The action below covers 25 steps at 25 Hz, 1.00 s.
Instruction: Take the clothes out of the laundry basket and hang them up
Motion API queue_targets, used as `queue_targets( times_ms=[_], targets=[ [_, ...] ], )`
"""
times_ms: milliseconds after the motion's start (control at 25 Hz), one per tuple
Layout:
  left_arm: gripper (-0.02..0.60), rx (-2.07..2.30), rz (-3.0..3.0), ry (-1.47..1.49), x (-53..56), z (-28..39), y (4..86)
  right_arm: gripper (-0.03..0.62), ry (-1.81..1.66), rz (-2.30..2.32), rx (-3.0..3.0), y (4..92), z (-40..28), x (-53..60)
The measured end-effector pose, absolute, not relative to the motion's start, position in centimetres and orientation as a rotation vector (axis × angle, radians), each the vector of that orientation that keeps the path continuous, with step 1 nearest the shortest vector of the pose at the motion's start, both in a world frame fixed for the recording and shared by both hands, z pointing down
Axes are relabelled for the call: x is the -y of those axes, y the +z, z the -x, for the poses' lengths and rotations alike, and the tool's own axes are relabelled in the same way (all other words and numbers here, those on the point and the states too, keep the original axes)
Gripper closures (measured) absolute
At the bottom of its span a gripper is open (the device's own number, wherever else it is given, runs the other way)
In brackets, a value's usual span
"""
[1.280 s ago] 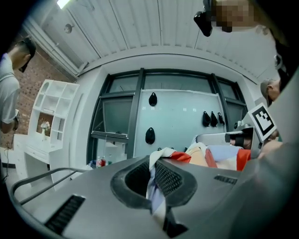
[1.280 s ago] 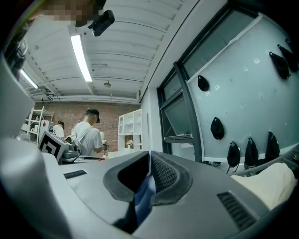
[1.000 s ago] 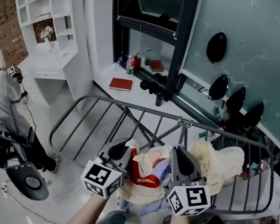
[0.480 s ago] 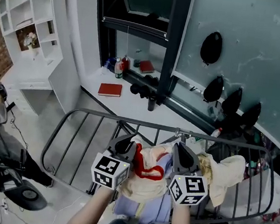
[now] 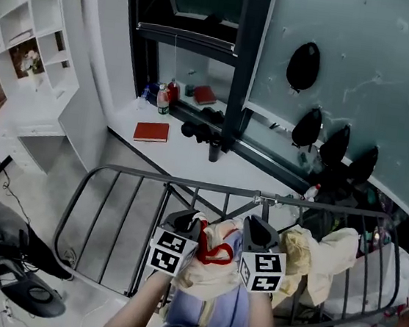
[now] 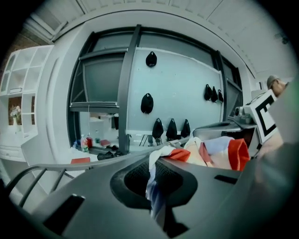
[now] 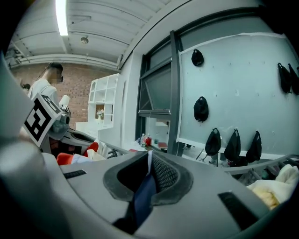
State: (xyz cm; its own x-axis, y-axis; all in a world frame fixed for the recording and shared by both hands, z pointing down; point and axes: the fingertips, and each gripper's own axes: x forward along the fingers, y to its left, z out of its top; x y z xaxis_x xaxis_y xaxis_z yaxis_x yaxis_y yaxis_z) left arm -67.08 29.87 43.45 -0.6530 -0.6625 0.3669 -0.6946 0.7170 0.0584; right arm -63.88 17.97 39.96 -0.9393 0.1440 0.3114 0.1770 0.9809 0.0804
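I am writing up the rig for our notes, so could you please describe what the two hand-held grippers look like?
The left gripper and the right gripper look alike. Each has a dark grey, matte plastic body that tapers to a rounded nose, with mesh-textured black pads lining the jaws. Each carries a white cube printed with black square markers. No cables or sleeves are visible.

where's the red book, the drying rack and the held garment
red book (image 5: 151,131), head view, cover middle
drying rack (image 5: 187,182), head view, top rail
garment (image 5: 208,274), head view, cream front fabric
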Motion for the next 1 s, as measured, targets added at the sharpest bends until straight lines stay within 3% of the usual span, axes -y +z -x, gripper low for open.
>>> queue_targets(
  times_ms=[200, 280, 480, 1000],
  targets=[
    [0.539, 2.472, -1.031, 0.104, -30.4, 66.9, 45.7, 0.548, -0.148, 0.196, 2.762, 41.1, 64.2, -17.7],
    [0.438, 2.437, -1.031, 0.092, -30.4, 66.8, 46.4, 0.521, -0.141, 0.178, 2.753, 41.4, 64.2, -17.5],
    [0.327, 2.377, -1.057, 0.078, -30.7, 66.1, 47.0, 0.406, -0.121, 0.14, 2.741, 41.5, 64.1, -17.3],
    [0.324, 2.514, -1.088, -0.008, -31.2, 64.7, 42.8, 0.39, -0.054, 0.108, 2.897, 36.9, 61.1, -16.2]
  ],
)
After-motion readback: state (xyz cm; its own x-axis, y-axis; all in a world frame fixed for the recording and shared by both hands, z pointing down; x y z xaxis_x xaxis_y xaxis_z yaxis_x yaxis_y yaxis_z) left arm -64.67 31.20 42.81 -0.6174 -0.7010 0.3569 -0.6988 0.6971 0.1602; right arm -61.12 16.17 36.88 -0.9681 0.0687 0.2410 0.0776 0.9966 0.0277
